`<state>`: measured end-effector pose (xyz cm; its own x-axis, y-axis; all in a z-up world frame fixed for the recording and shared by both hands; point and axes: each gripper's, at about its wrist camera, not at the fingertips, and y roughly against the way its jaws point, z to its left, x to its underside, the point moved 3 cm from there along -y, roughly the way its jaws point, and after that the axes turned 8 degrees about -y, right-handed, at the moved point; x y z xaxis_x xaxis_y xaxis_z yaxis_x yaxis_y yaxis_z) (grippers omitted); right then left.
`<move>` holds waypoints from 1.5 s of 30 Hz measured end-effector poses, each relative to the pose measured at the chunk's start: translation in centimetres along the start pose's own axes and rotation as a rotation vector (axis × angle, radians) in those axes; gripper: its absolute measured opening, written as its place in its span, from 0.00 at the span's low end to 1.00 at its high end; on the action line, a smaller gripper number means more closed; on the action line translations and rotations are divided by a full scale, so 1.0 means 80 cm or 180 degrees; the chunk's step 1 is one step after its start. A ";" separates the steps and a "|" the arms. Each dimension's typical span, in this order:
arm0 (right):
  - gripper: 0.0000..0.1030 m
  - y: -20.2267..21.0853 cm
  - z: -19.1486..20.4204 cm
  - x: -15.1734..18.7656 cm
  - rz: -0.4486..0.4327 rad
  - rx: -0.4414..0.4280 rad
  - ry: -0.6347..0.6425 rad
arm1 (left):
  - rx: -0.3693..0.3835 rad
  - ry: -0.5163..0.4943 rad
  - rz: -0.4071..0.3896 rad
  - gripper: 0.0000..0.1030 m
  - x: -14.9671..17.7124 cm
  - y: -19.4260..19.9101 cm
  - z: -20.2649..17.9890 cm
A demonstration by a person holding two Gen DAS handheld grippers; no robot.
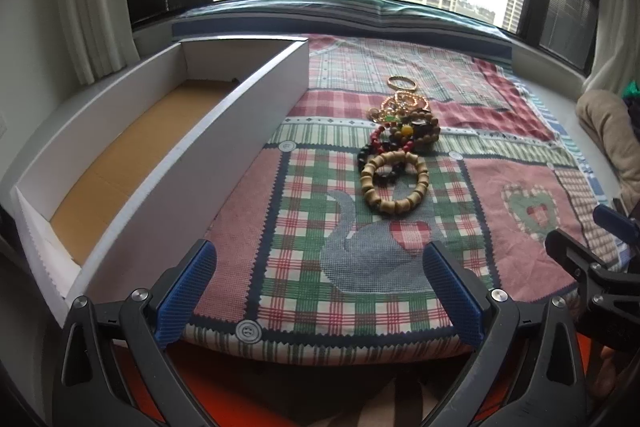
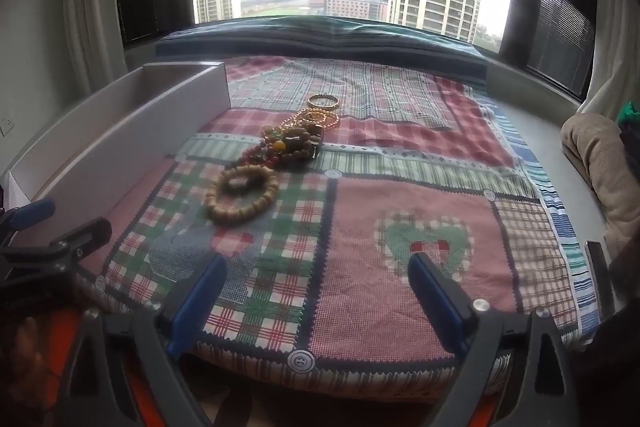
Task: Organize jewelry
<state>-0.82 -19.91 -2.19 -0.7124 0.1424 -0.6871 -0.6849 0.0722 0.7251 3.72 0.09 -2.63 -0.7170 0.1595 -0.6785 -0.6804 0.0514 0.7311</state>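
Nearest, both tools hang over the near edge of the patchwork plaid quilt [image 1: 360,291]: the left gripper [image 1: 320,291] and the right gripper [image 2: 316,303] each have their blue ribbed fingers spread wide with nothing between them. Further on, toward twelve o'clock from the left gripper and about eleven o'clock from the right, lies the jewelry: first a pale wooden bead bracelet [image 1: 396,183] resting flat, then a tangled heap of red, black and amber bead strings [image 1: 400,131] touching it, and beyond that thin gold bangles [image 1: 402,83]. I judge the wooden bracelet light and stiff enough to pinch across one side of its ring, though round beads may roll under the pads; the heap looks limp and likely to drag neighbours along, and the bangles seem slick and thin. At ten o'clock a long white cardboard box with a brown floor [image 1: 168,131] stands open and empty, its tall near wall needing clearance. Quilt to the right lies open, bounded far off by the window sill.
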 end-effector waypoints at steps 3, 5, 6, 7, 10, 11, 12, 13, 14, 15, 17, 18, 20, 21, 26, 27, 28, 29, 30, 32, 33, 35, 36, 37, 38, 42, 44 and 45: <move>0.91 0.003 -0.001 -0.002 -0.0030 0.0001 0.0027 | 0.0028 -0.0018 -0.0042 1.00 -0.002 0.001 -0.006; 0.91 0.003 -0.004 -0.005 -0.0054 0.0026 0.0012 | 0.0030 -0.0051 -0.0051 1.00 -0.004 0.000 -0.011; 0.91 0.002 -0.006 -0.006 -0.0058 0.0031 -0.0007 | 0.0021 -0.0060 -0.0047 1.00 -0.005 0.000 -0.013; 0.91 0.002 -0.008 -0.006 -0.0063 0.0027 -0.0027 | 0.0013 -0.0061 -0.0046 1.00 -0.006 -0.001 -0.014; 0.91 0.000 -0.012 -0.006 -0.0063 0.0029 -0.0036 | -0.0004 -0.0055 -0.0032 1.00 -0.006 -0.003 -0.016; 0.91 -0.001 -0.013 -0.006 -0.0061 0.0039 -0.0031 | -0.0008 -0.0064 -0.0023 1.00 -0.006 -0.004 -0.017; 0.91 -0.001 -0.015 -0.006 -0.0057 0.0046 -0.0033 | -0.0014 -0.0078 -0.0017 1.00 -0.006 -0.004 -0.018; 0.91 -0.002 -0.016 -0.006 -0.0052 0.0048 -0.0047 | -0.0024 -0.0097 -0.0015 1.00 -0.006 -0.005 -0.019; 0.91 -0.003 -0.018 -0.005 -0.0044 0.0044 -0.0066 | -0.0035 -0.0114 -0.0013 1.00 -0.006 -0.005 -0.020; 0.91 -0.005 -0.019 -0.004 -0.0037 0.0039 -0.0084 | -0.0044 -0.0126 -0.0010 1.00 -0.006 -0.005 -0.020; 0.91 -0.006 -0.021 -0.004 -0.0033 0.0036 -0.0108 | -0.0058 -0.0136 -0.0005 1.00 -0.007 -0.005 -0.019; 0.91 -0.006 -0.021 -0.004 -0.0033 0.0034 -0.0115 | -0.0067 -0.0126 -0.0009 1.00 -0.008 -0.005 -0.017; 0.91 -0.005 -0.021 -0.006 -0.0052 0.0021 -0.0130 | -0.0095 -0.0087 -0.0046 1.00 -0.010 -0.001 -0.011; 0.91 -0.002 -0.020 -0.007 -0.0074 0.0010 -0.0134 | -0.0108 -0.0066 -0.0063 1.00 -0.010 0.002 -0.008; 0.91 0.004 -0.019 -0.011 -0.0102 -0.0063 -0.0146 | -0.0094 0.0001 -0.0063 1.00 -0.010 0.003 -0.003; 0.91 0.004 -0.019 -0.011 -0.0091 -0.0063 -0.0152 | -0.0087 0.0002 -0.0057 1.00 -0.010 0.002 -0.003; 0.91 0.002 -0.019 -0.011 -0.0079 -0.0061 -0.0161 | -0.0080 -0.0005 -0.0052 1.00 -0.009 0.001 -0.004; 0.91 0.001 -0.019 -0.011 -0.0068 -0.0061 -0.0171 | -0.0075 -0.0015 -0.0046 1.00 -0.009 0.001 -0.005; 0.91 0.001 -0.019 -0.011 -0.0055 -0.0067 -0.0180 | -0.0073 -0.0025 -0.0045 1.00 -0.009 0.001 -0.006; 0.91 0.001 -0.018 -0.010 -0.0038 -0.0101 -0.0194 | -0.0076 -0.0035 -0.0049 1.00 -0.007 0.001 -0.007; 0.91 0.002 -0.017 -0.010 -0.0039 -0.0119 -0.0198 | -0.0077 -0.0037 -0.0043 1.00 -0.007 0.001 -0.007; 0.91 0.003 -0.016 -0.009 -0.0044 -0.0119 -0.0183 | -0.0077 -0.0034 -0.0032 1.00 -0.005 0.002 -0.007; 0.91 0.004 -0.015 -0.008 -0.0049 -0.0112 -0.0172 | -0.0080 -0.0030 -0.0029 1.00 -0.005 0.002 -0.006; 0.91 0.004 -0.014 -0.008 -0.0053 -0.0110 -0.0164 | -0.0083 -0.0026 -0.0027 1.00 -0.005 0.002 -0.006; 0.91 0.005 -0.013 -0.008 -0.0053 -0.0110 -0.0159 | -0.0087 -0.0025 -0.0028 1.00 -0.004 0.003 -0.006; 0.91 0.006 -0.012 -0.007 -0.0059 -0.0101 -0.0135 | -0.0100 -0.0025 -0.0027 1.00 -0.003 0.005 -0.005; 0.91 0.006 -0.011 -0.008 -0.0069 -0.0101 -0.0124 | -0.0109 -0.0030 -0.0015 1.00 -0.003 0.006 -0.005; 0.91 0.007 -0.010 -0.008 -0.0068 -0.0106 -0.0123 | -0.0116 -0.0034 -0.0007 1.00 -0.003 0.005 -0.004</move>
<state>-0.87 -20.78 -1.41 -0.6915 0.1793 -0.6997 -0.7051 0.0430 0.7078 3.53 -0.23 -2.18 -0.7139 0.1699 -0.6793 -0.6872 0.0159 0.7263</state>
